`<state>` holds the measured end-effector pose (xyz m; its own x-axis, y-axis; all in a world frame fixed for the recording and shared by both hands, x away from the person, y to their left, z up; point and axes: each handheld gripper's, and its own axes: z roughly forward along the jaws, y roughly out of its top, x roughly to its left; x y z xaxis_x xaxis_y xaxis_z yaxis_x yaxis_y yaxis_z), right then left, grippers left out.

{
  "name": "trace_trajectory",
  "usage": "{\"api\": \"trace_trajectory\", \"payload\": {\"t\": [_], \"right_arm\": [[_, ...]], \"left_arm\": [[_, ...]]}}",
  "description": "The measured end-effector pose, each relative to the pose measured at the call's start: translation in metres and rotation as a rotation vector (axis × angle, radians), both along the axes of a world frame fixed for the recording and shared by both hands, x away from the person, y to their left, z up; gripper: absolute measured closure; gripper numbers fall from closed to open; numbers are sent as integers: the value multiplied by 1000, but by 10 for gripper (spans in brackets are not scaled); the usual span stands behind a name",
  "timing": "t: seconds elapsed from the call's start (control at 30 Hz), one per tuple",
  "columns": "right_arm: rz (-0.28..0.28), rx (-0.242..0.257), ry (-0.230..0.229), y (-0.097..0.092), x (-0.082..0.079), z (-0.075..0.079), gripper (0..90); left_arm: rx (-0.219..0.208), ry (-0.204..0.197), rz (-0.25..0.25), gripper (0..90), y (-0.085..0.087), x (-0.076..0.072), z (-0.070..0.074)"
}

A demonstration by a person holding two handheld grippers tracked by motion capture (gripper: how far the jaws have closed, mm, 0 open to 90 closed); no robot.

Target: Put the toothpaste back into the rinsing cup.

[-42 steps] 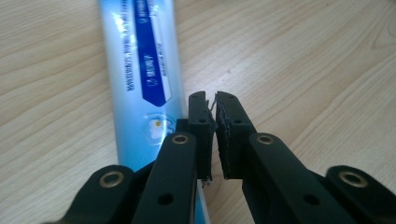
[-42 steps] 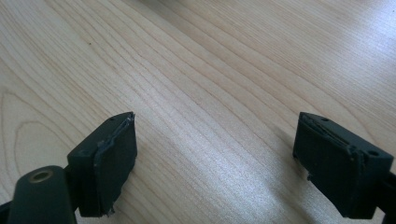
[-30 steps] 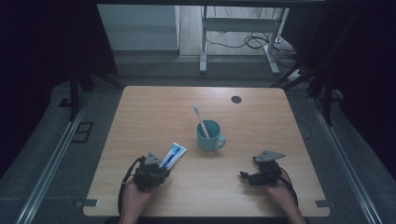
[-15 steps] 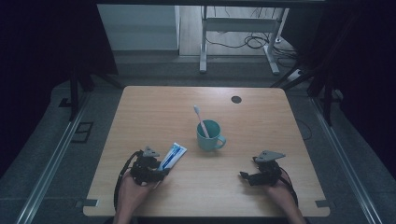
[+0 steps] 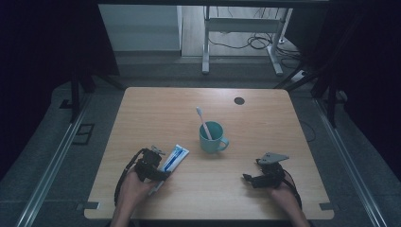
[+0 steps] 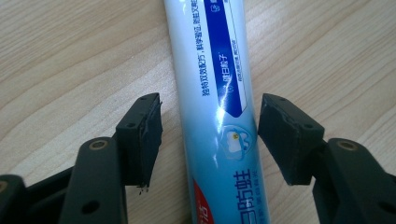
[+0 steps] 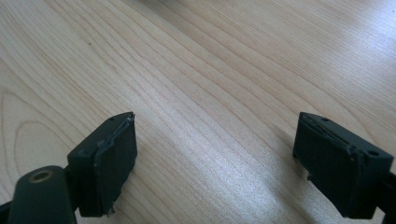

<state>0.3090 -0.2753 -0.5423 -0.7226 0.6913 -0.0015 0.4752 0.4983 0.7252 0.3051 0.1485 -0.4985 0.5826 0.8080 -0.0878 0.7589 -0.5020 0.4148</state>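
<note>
At the bench's (image 5: 142, 109) seven o'clock, the left gripper's (image 6: 208, 140) jaws, just opened, straddle the flat toothpaste tube (image 6: 219, 116) without touching; withdrawing crookedly could drag it; right gripper (image 7: 215, 154) gapes empty.

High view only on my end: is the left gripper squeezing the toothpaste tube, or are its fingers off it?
Observer: Off it. The left gripper has just been opening its fingers; the toothpaste tube lies between them on the table, with a gap at each side.
Operator: Which face of the tube is up?
Observer: The printed one: a blue panel with writing and a small cartoon tooth.
Operator: And the right gripper?
Observer: The right gripper is open, with bare wood between its fingers.
</note>
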Motion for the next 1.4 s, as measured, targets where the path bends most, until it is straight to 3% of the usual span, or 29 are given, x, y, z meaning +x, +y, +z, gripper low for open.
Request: {"api": "trace_trajectory", "payload": {"t": [0.23,0.53,0.77,0.83,1.13,1.4], "right_arm": [[1,-1,0,0,0,0,137],[-1,-1,1,0,0,0,137],[-1,-1,1,0,0,0,137],[-1,0,1,0,0,0,137],[0,0,2,0,0,0,138],[0,0,2,0,0,0,137]], "left_arm": [[68,71,-23,389,-11,12,3],[187,163,-47,393,-28,28,5],[235,218,-40,436,-38,33,-3],[224,222,-31,446,-38,34,-4],[251,270,-20,507,-42,41,-2],[197,266,-43,645,-34,41,2]]}}
